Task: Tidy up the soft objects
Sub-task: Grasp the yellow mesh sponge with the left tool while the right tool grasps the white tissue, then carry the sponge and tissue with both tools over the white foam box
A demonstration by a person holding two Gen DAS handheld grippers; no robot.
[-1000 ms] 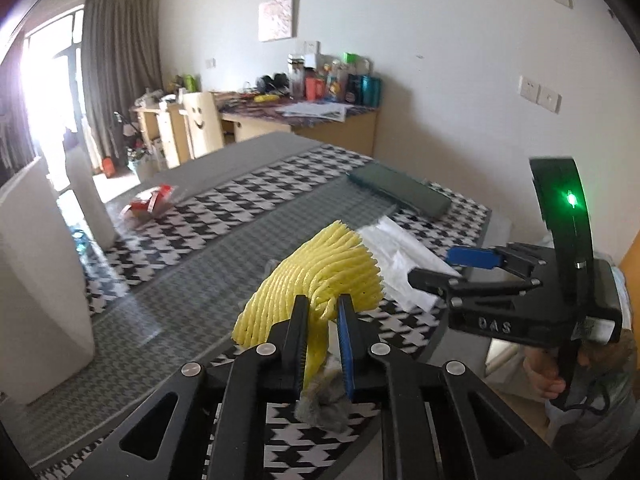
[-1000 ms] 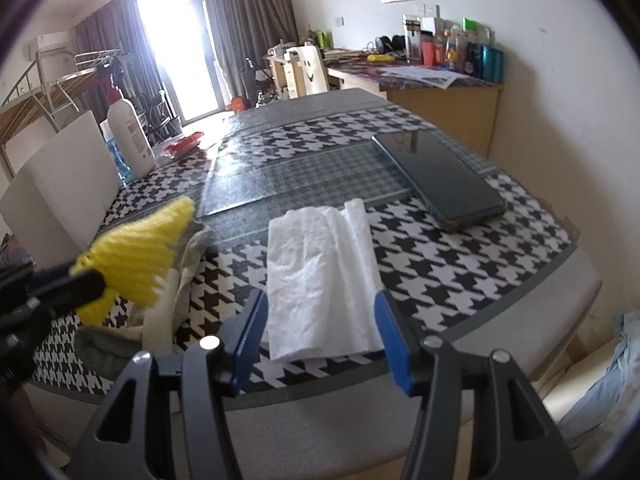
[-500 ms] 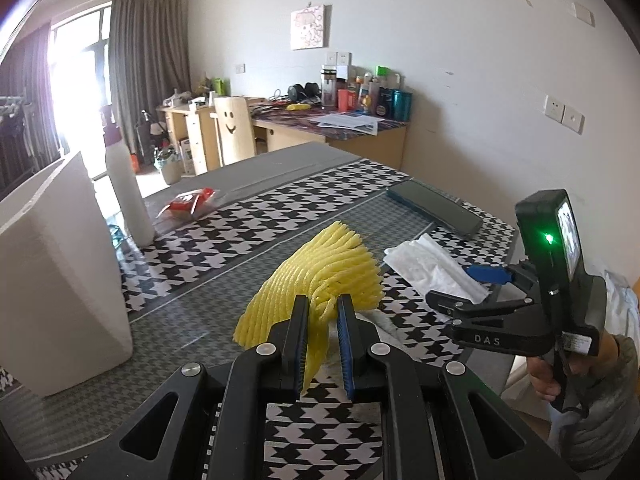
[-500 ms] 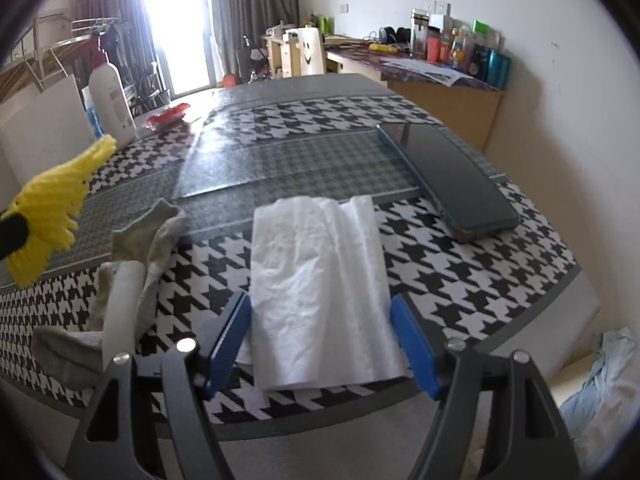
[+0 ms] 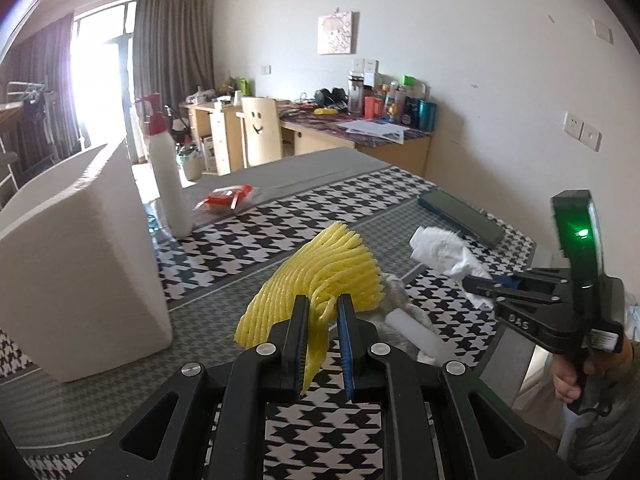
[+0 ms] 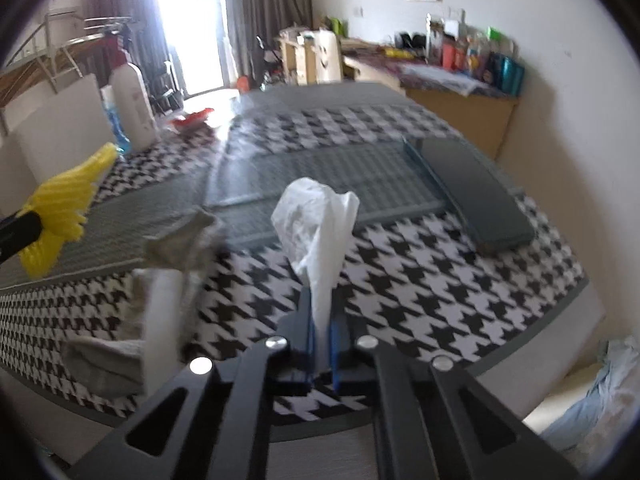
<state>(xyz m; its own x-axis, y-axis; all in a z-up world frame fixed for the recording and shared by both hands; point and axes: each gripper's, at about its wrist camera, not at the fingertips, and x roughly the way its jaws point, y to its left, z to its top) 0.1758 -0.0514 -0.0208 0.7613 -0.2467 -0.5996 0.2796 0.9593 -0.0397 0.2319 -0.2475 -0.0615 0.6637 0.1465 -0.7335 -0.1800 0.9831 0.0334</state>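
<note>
Pinched narrowly in the left tool (image 5: 322, 322), the yellow foam net (image 5: 320, 276) is kept off the counter (image 5: 224, 276), while the white tissue (image 6: 320, 224), at two o'clock, is gripped in the right tool (image 6: 322, 340), whose jaws have just closed, evidently for carrying away.

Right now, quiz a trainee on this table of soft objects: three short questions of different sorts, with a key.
1. True or false: the left gripper holds the yellow foam fruit net.
2. What does the right gripper pinch: A) crumpled white tissue, B) grey sock, C) dark flat case?
3. Fill in: the tall white foam block stands beside the white ____ bottle.

Key: 1 true; 2 A; 3 spray.
</note>
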